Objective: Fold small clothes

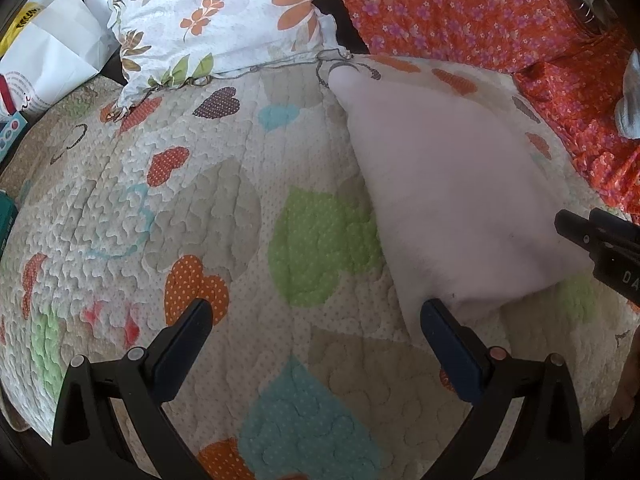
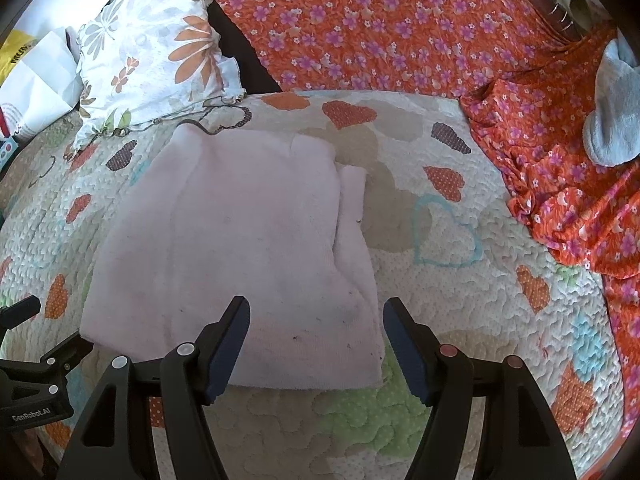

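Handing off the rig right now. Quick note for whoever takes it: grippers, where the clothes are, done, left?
Left gripper: open, empty, over the heart-print quilted bedspread, its right finger at the garment's near-left edge.
Right gripper: open, empty, hovering over the garment's near edge.
Pale pink soft knit garment: lying flat on the bedspread, apparently already folded over, with a layer showing along its right side.
Grey-white sock-like piece: on the orange floral cloth, far right, untouched.
Left: finish the pink fold if needed, then possibly the grey piece.
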Available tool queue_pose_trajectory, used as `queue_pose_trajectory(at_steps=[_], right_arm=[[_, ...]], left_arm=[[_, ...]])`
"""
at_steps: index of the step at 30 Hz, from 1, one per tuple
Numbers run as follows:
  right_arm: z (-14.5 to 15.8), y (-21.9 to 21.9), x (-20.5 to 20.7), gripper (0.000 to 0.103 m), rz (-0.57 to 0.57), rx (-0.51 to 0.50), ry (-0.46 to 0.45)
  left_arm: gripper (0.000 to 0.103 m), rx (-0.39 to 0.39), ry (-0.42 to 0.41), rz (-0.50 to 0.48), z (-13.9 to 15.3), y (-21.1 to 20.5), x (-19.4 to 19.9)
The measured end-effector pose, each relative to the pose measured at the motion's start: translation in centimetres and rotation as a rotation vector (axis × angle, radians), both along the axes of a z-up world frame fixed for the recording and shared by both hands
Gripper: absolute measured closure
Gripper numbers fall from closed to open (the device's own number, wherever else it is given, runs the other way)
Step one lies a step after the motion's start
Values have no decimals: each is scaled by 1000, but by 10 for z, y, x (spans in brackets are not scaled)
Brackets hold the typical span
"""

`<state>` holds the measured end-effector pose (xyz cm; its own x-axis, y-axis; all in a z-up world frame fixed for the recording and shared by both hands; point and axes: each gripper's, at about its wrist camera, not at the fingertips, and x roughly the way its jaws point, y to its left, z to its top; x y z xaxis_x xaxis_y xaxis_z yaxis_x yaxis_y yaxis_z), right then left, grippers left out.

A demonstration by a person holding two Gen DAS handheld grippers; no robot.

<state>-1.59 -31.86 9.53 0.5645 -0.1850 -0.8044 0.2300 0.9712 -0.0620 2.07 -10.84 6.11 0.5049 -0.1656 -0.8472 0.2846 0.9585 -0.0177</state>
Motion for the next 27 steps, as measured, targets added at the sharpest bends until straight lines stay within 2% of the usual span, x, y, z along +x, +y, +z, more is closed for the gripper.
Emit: queue_pose_trajectory(at_steps=[13, 15, 19, 21, 22, 25, 27], right_arm=[[-3, -4, 0, 29, -13, 3, 4], [1, -8, 0, 29, -24, 0, -16], [16, -15, 9, 30, -43, -28, -117], [21, -21, 23, 38, -51, -31, -138], [20, -26, 31, 44, -60, -13, -133], [6, -40, 56, 45, -30, 129, -84], [-16, -46, 78, 45, 2, 176, 5]], left_arm=[[0, -9, 30, -3, -6, 2, 2], [0, -12, 34, 0, -6, 3, 3], [0, -15, 32, 6, -4, 4, 6], [0, -15, 34, 2, -4, 4, 6], [0, -12, 34, 2, -4, 4, 6], [0, -8, 35, 1, -5, 3, 6], [0, -10, 41, 5, -6, 4, 7]])
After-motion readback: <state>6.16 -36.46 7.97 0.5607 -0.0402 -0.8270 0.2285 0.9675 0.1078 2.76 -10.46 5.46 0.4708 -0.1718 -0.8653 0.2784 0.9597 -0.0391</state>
